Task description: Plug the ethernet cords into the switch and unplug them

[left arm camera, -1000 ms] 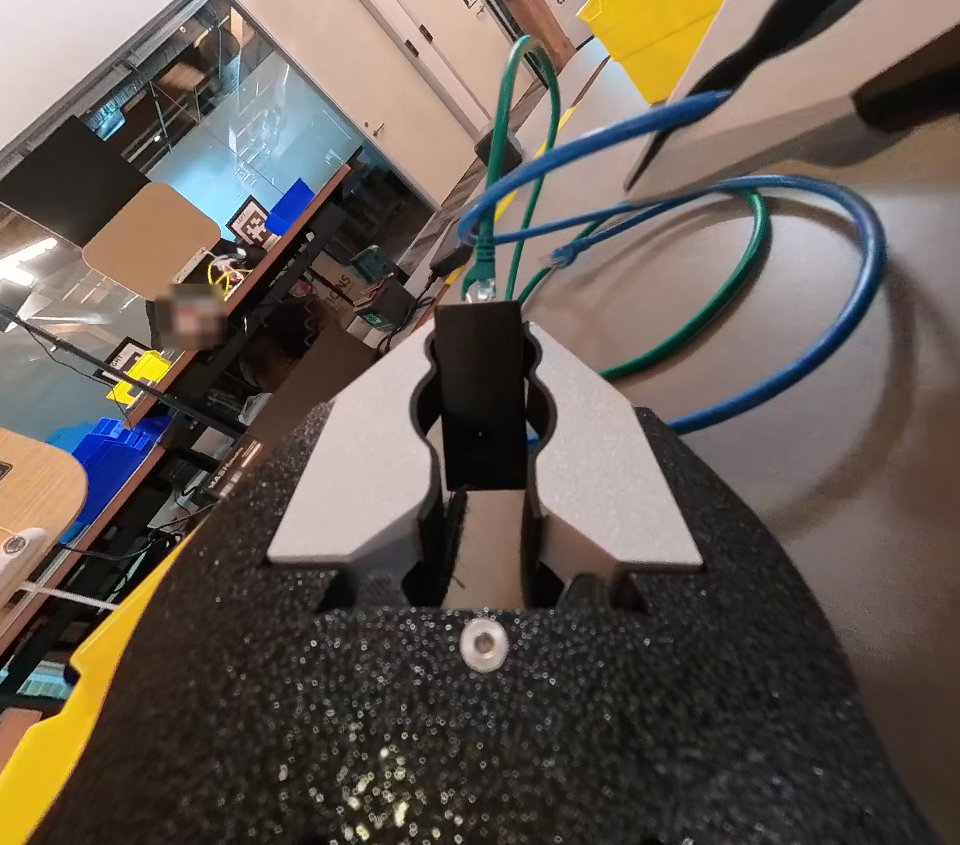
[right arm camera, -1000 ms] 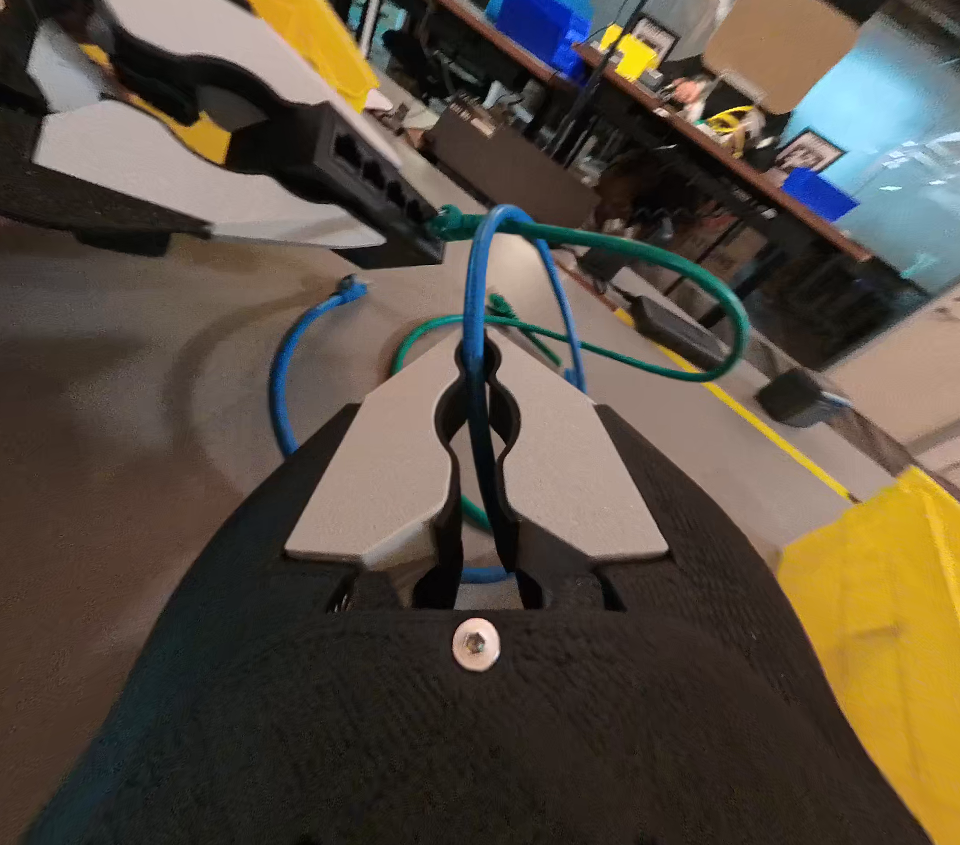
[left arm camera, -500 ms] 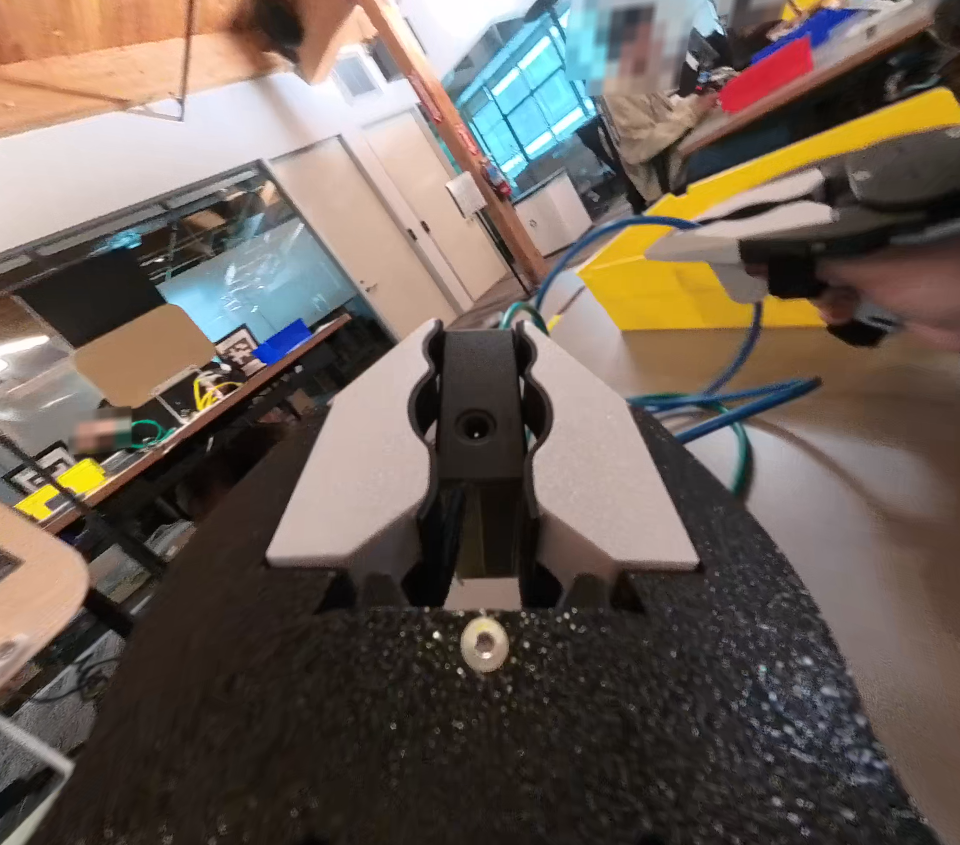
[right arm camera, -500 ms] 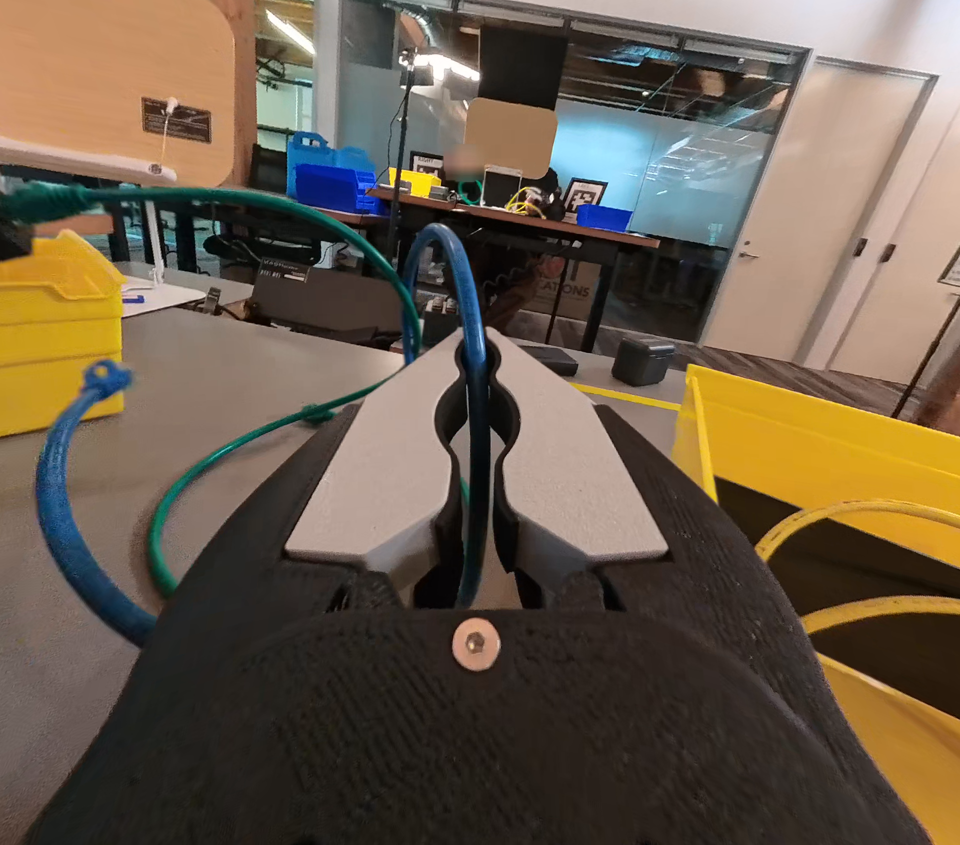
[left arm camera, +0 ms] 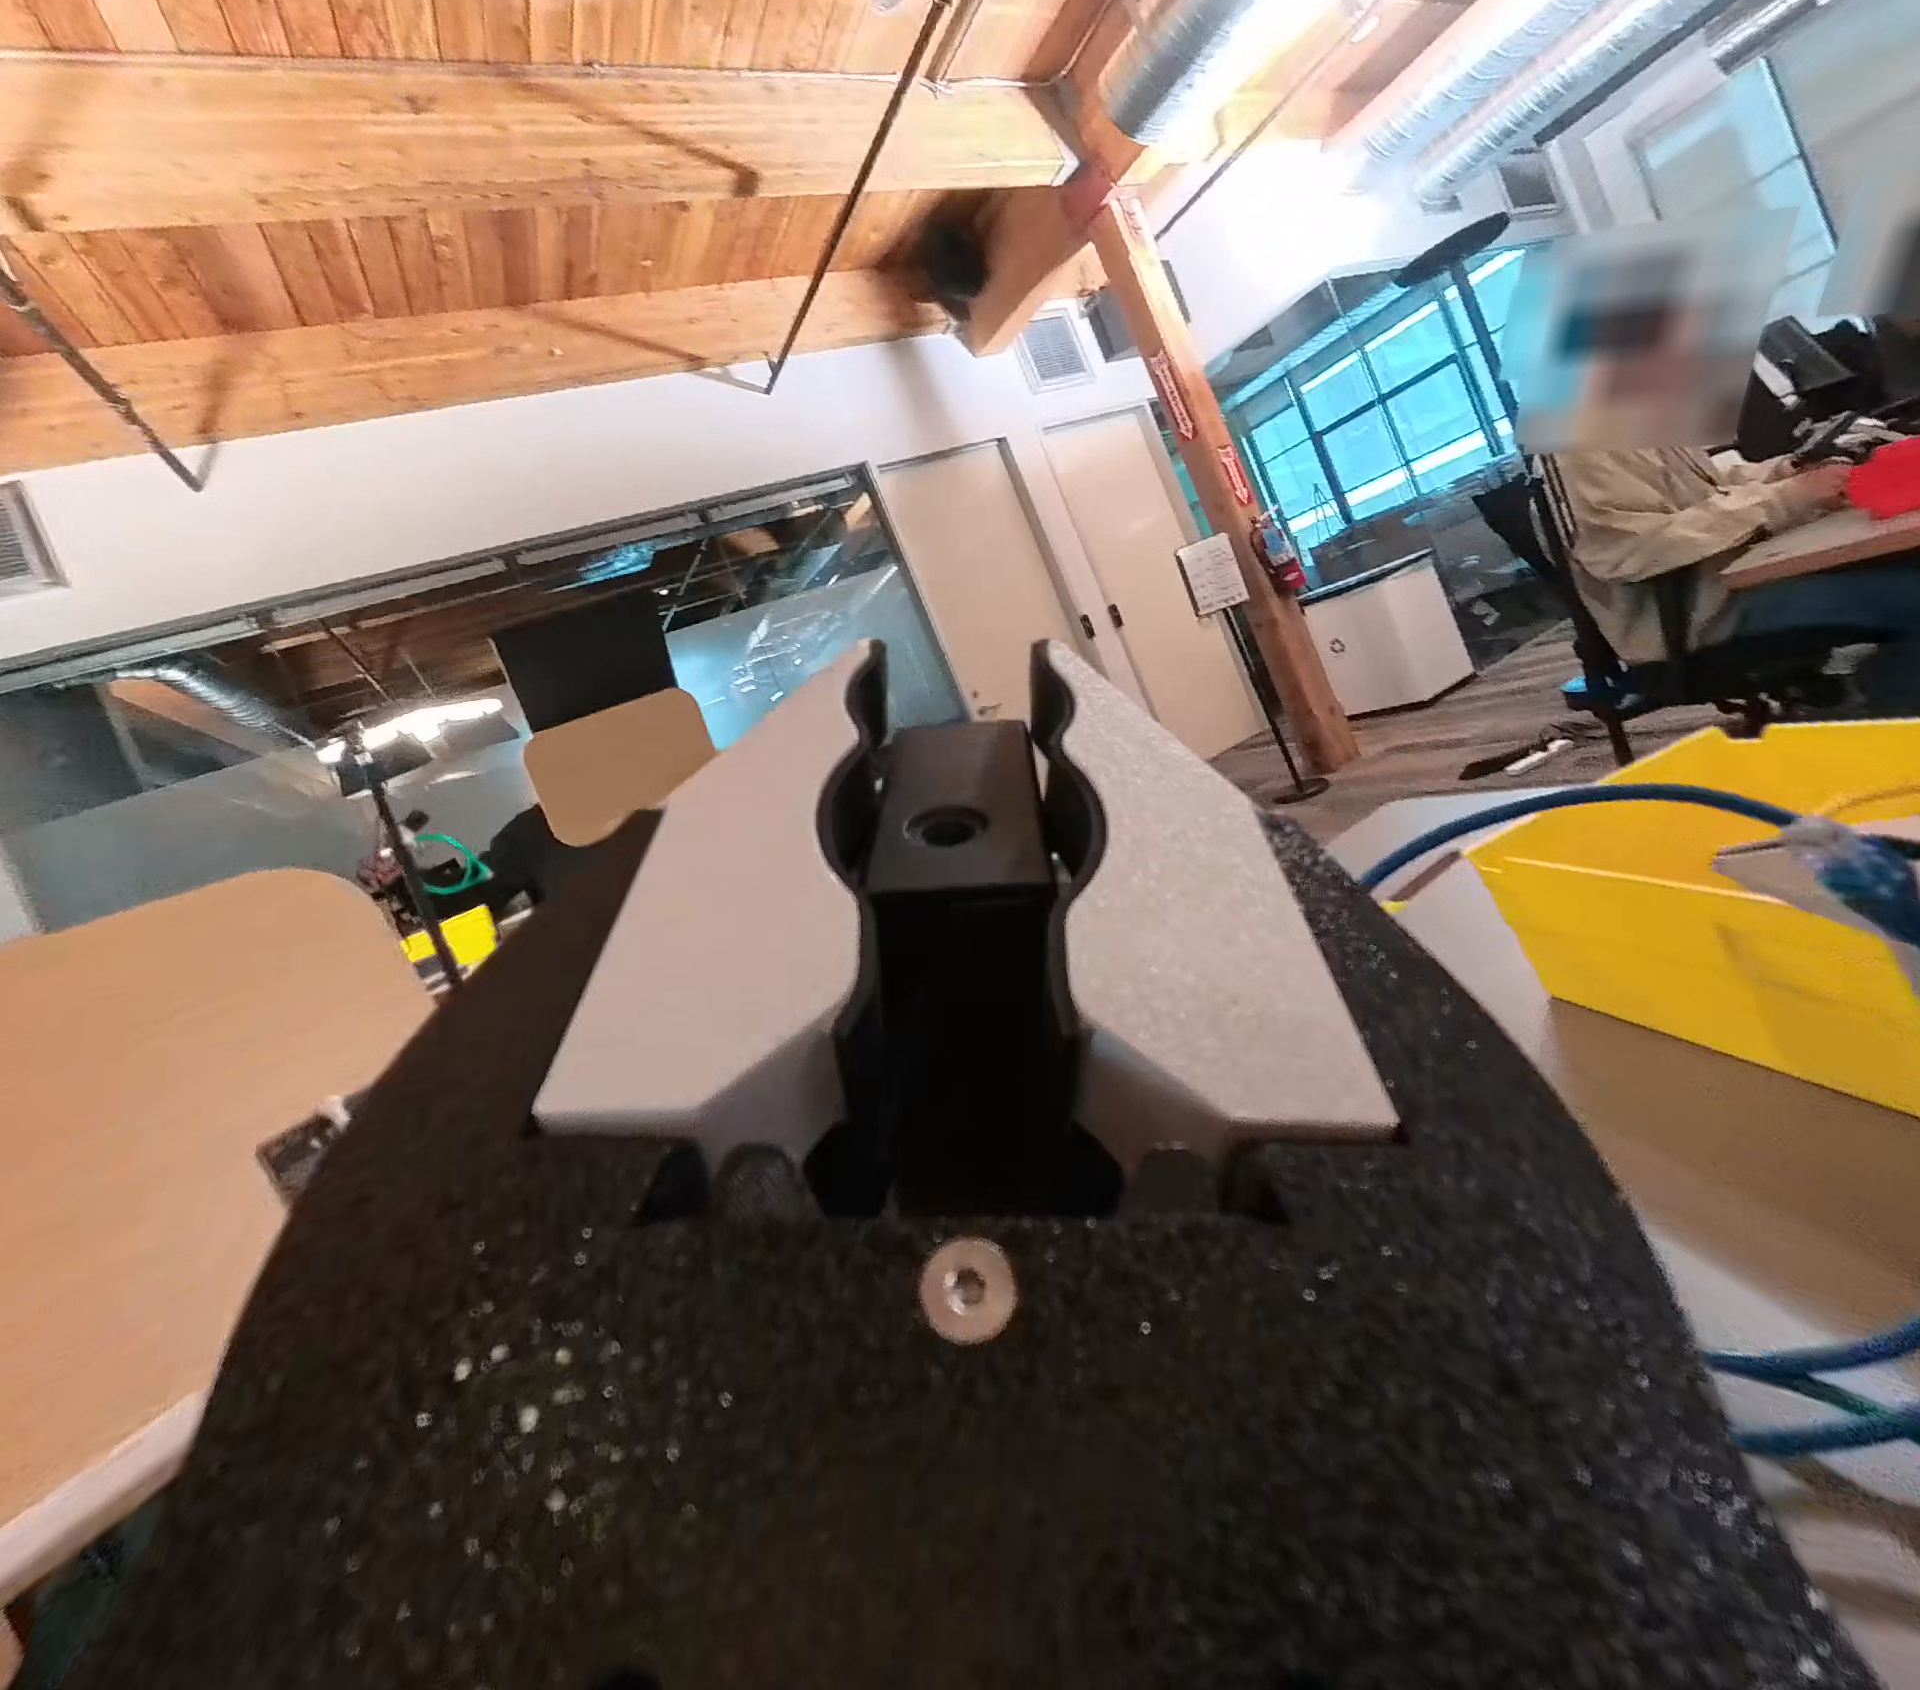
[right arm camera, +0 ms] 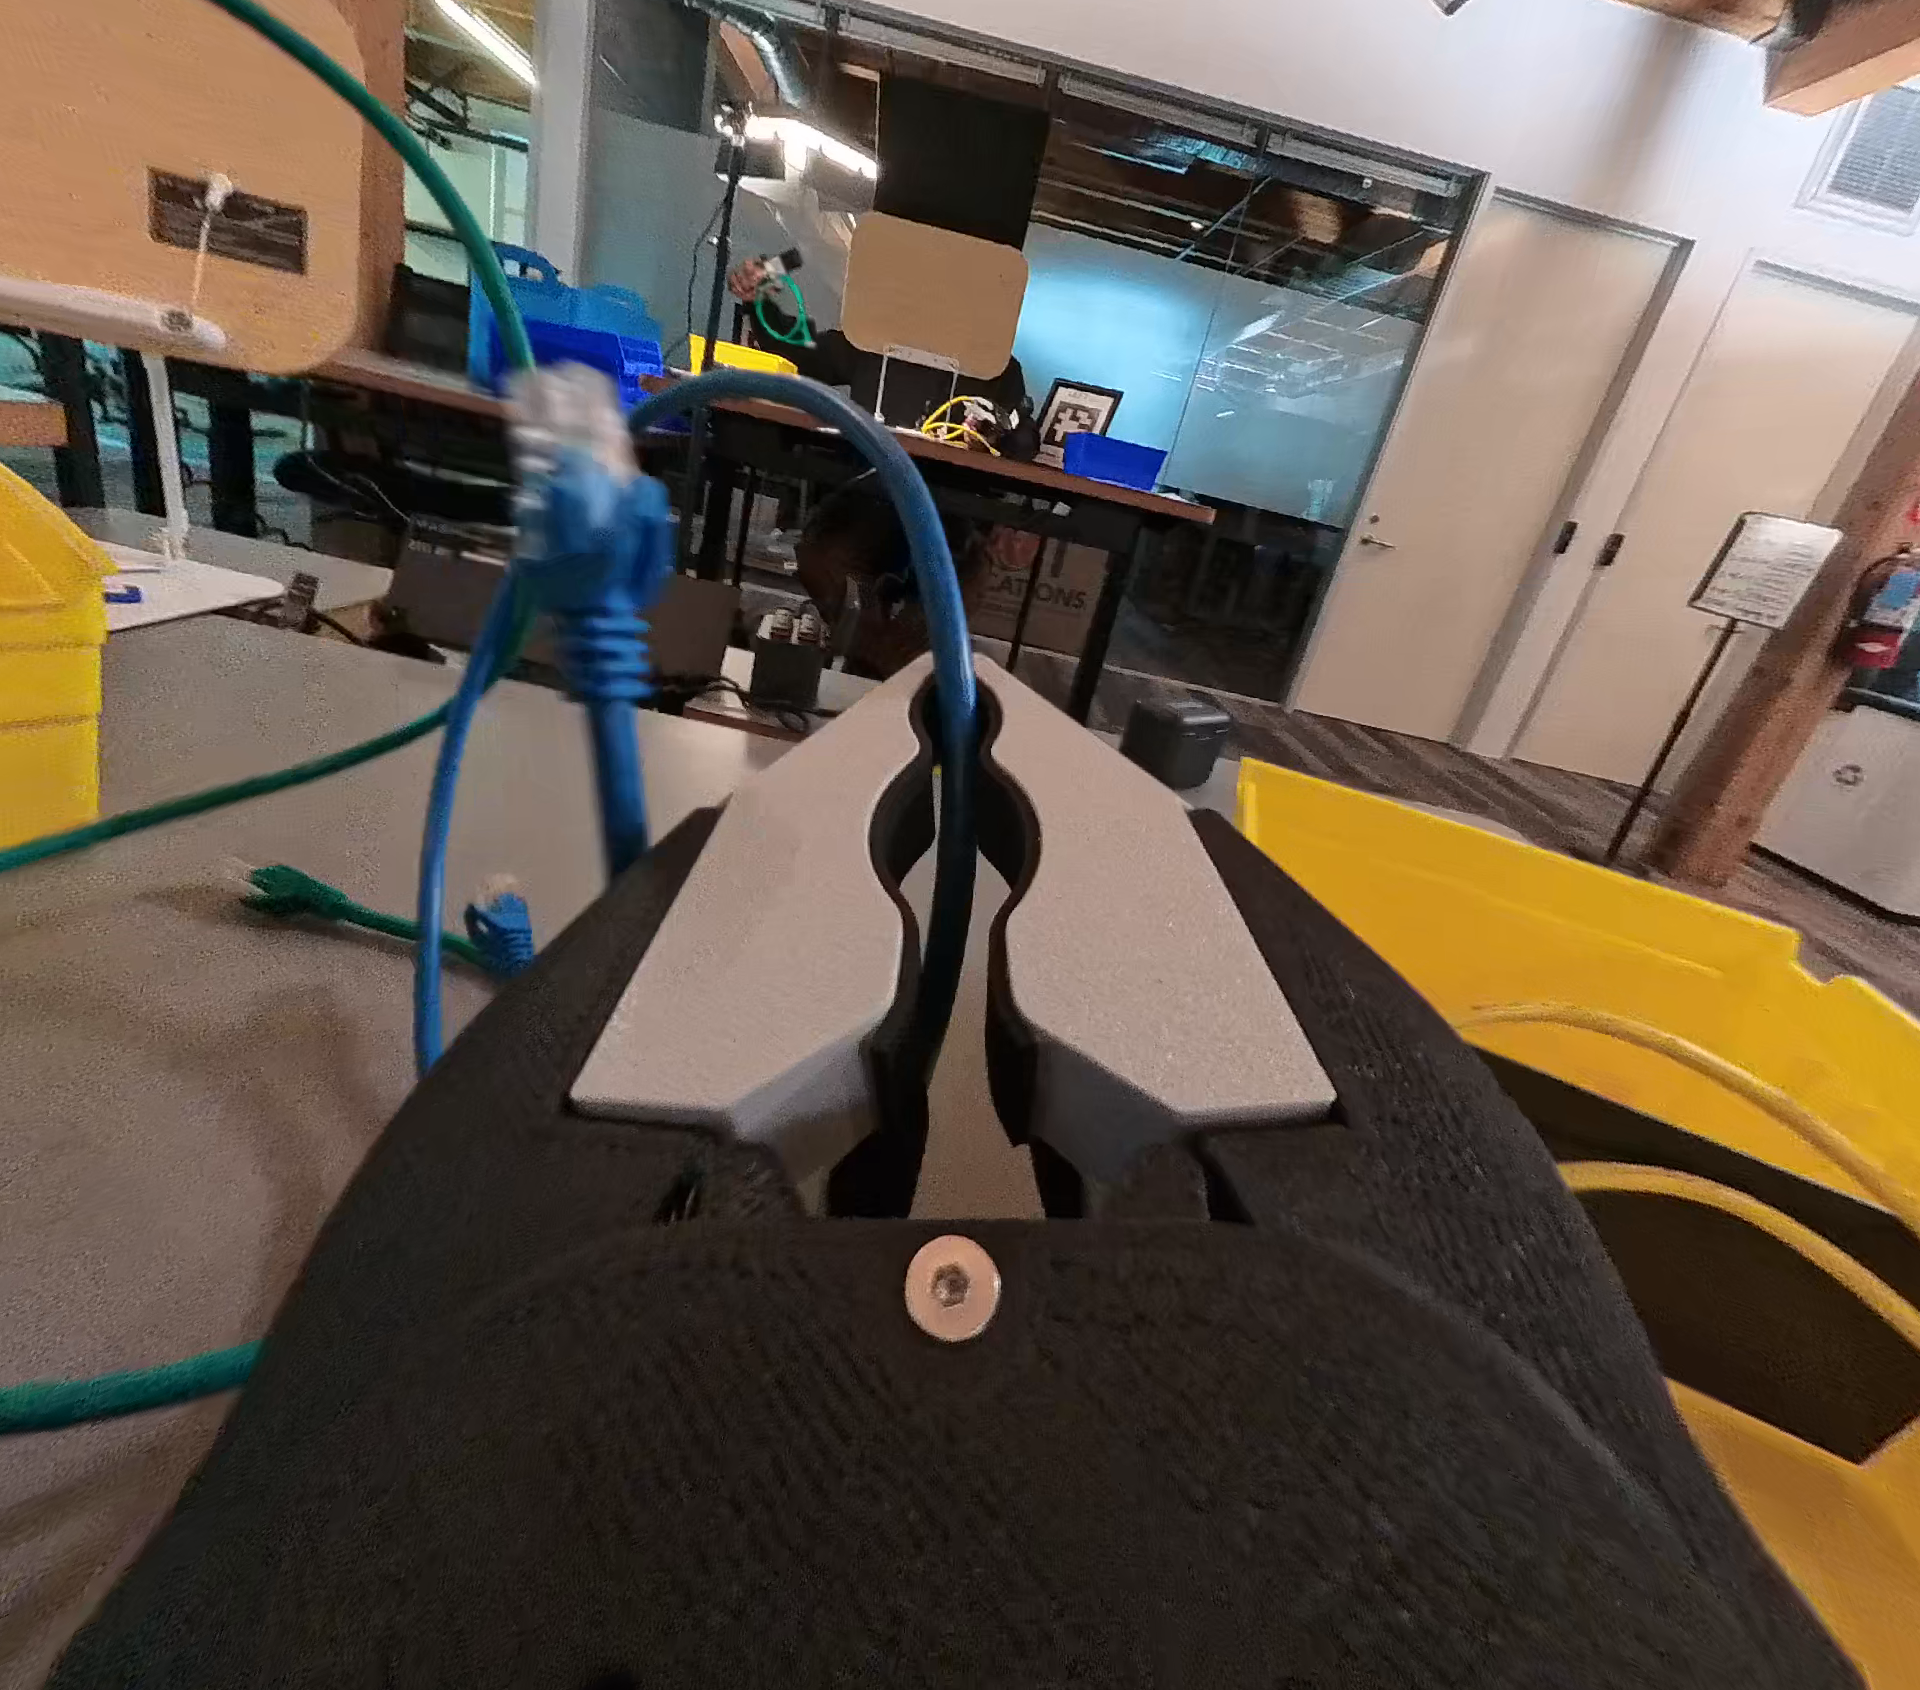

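My left gripper (left arm camera: 956,679) is shut on the black switch (left arm camera: 961,871), held end-on and tilted up toward the ceiling; its ports are hidden. My right gripper (right arm camera: 954,684) is shut on the blue ethernet cord (right arm camera: 940,560), which arcs over to its clear plug (right arm camera: 566,435) hanging free in the air at the left. In the left wrist view the blue plug (left arm camera: 1860,866) and the right gripper's tip show at the right edge. A green cord (right arm camera: 416,154) sweeps across the upper left; its plug (right arm camera: 281,892) and another blue plug (right arm camera: 499,918) lie on the grey table (right arm camera: 156,1069).
A yellow bin (right arm camera: 1558,996) holding a yellow cable stands at the right; it also shows in the left wrist view (left arm camera: 1683,944). Another yellow bin (right arm camera: 42,664) is at the far left. A person sits at a desk (left arm camera: 1662,539) in the background. The left gripper's tips are roughly 30 cm from the right gripper's.
My left gripper has tilted the switch upward, away from the table. My right gripper has lifted the blue cord, and its plug now hangs in the air beside the gripper.
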`<state>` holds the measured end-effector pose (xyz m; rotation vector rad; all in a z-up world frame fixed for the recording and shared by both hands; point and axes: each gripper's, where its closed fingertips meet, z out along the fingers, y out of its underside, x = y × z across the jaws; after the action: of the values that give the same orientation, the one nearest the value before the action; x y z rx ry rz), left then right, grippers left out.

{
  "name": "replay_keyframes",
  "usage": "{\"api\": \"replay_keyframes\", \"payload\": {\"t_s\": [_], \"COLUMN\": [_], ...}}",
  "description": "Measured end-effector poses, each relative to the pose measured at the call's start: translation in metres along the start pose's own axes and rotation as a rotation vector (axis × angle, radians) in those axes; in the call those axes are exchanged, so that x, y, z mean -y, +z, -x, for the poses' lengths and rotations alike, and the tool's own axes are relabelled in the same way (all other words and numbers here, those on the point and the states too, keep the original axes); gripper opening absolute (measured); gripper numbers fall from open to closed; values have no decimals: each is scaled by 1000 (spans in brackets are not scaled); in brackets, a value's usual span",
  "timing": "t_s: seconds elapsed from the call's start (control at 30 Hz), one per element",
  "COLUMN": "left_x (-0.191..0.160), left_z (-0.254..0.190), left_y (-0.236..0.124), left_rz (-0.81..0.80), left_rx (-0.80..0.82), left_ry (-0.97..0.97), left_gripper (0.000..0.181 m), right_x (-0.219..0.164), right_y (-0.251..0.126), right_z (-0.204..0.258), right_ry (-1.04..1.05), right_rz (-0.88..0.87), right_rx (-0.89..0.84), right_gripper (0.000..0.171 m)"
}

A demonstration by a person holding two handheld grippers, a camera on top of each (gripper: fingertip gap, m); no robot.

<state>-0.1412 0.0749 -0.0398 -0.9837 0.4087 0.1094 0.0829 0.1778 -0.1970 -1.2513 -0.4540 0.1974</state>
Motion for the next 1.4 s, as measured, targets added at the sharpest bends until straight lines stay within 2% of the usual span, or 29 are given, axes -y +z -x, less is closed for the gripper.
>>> {"api": "replay_keyframes", "payload": {"t_s": [0.4, 0.53, 0.6, 0.77, 0.93, 1.07, 1.17, 1.2, 1.4], "left_x": [55, 64, 70, 95, 119, 127, 130, 132, 140], "left_z": [17, 15, 13, 2, -3, -9, -11, -12, -20], "left_y": [51, 68, 76, 100, 127, 142, 149, 150, 150], "left_rz": [-71, -69, -75, -110, -120, -104, -96, -98, -121], "left_rx": [-61, -118, -134, -204, -230, -257, -266, -272, -303], "left_ry": [138, 127, 140, 187, 248, 300, 324, 320, 278], "left_gripper": [24, 24, 24, 24, 24, 24, 24, 24, 24], "right_x": [-30, -32, -21, 27, 67, 79, 76, 71, 40], "right_y": [-13, -17, -18, -16, -13, 11, 41, 54, 118], "right_z": [-30, -15, -11, 5, 69, 69, 64, 64, 110], "right_ry": [-121, -31, 20, 102, 144, 48, 64, 91, 388], "right_rz": [290, 356, 347, 205, 120, 105, 189, 241, 530], "right_rx": [0, 153, 204, 326, 661, 626, 597, 595, 829], "right_gripper": [1, 41, 54, 54, 61, 60, 59, 59, 64]}}
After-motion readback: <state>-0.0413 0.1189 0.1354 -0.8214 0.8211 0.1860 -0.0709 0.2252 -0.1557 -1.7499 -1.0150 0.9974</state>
